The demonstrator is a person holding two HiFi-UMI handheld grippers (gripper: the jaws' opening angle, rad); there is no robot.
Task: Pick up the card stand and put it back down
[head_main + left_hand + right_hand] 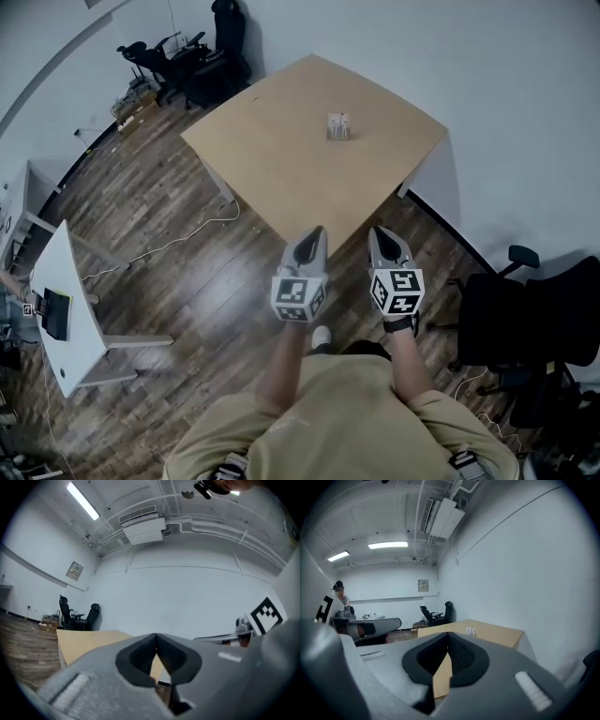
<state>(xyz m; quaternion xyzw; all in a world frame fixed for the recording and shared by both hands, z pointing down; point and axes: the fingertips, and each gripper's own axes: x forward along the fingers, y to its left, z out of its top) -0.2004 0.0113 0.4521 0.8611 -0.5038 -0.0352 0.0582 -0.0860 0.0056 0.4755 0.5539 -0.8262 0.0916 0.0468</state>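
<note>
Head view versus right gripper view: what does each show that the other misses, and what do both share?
Only the head view: the person's shirt and a white cable on the floor. Only the right gripper view: ceiling lights and a person at the back. Both: the tan table, the card stand on it, the left gripper and right gripper, both shut.

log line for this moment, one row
phase: pre-grasp | left gripper: shut, empty | right gripper: shut, empty | card stand: on table, untouched

Small card stand (338, 127) standing upright on the tan wooden table (281, 159), holding pale cards, sitting toward the table's far side, untouched
</note>
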